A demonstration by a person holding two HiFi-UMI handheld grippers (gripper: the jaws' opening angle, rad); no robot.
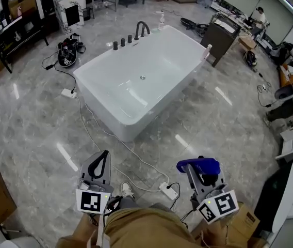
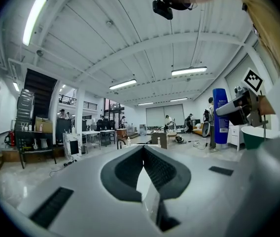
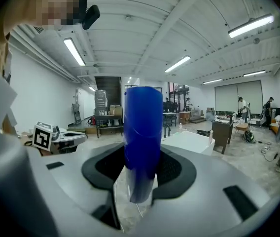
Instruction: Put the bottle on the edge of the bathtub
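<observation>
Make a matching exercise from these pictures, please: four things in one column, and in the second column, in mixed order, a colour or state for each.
Things:
1. bottle
2. left gripper
3. bathtub
4. faucet

Colours or states:
A. white, stands on the floor
B. black, at the bathtub's far end
C. blue, held in the right gripper
D. shut, holds nothing

Pairs: 1-C, 2-D, 3-A, 4-B

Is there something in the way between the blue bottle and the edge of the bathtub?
Nothing visible blocks it. The right gripper holds the bottle, and only open floor separates it from the bathtub. A cable and a power strip lie low on that floor.
</observation>
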